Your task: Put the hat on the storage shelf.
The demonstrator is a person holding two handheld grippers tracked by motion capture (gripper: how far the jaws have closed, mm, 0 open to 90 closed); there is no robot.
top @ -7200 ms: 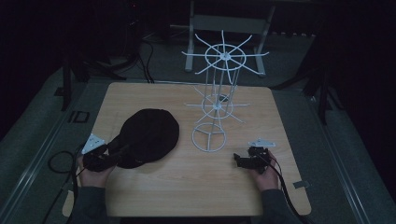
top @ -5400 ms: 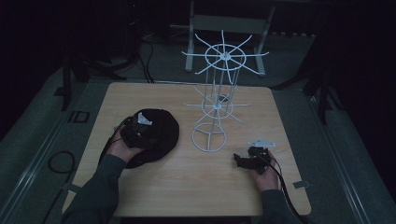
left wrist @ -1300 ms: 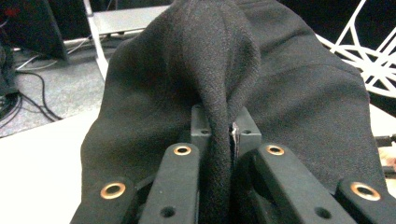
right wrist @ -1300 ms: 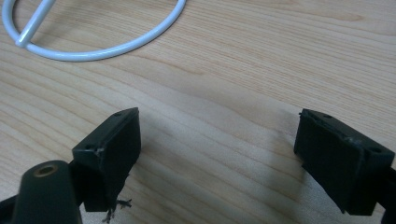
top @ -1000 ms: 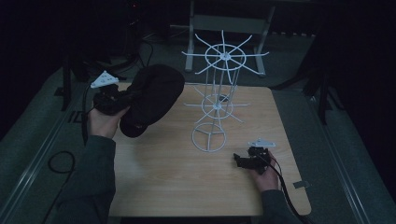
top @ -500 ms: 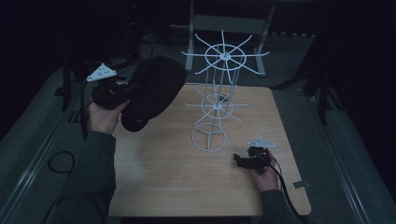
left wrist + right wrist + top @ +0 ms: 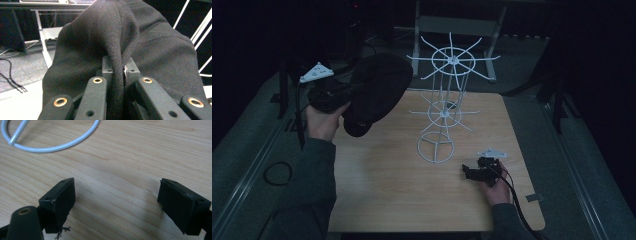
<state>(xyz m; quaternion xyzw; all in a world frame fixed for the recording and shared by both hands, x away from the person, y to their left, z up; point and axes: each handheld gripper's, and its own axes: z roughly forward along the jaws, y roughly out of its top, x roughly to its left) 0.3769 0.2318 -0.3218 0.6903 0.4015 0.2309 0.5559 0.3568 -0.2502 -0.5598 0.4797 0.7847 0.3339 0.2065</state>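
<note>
A dim recording lab: one bare wooden table [image 7: 387, 200] on grey carpet [image 7: 242, 150], trailing cables [image 7: 10, 82], metal-legged desks [image 7: 42, 32] behind

Black knit cloth [image 7: 377, 92], plain, no pattern, upper left of high view. White wire rack [image 7: 444, 107] at centre. Table [image 7: 382, 190] light wood with fine grain lines. Left gripper [image 7: 117, 75] black with brass-coloured rivets, pale grey plate on top. Right gripper [image 7: 117, 205] black, lower right of table. Sleeves [image 7: 309, 195] dark grey-green. Floor grey.
</note>
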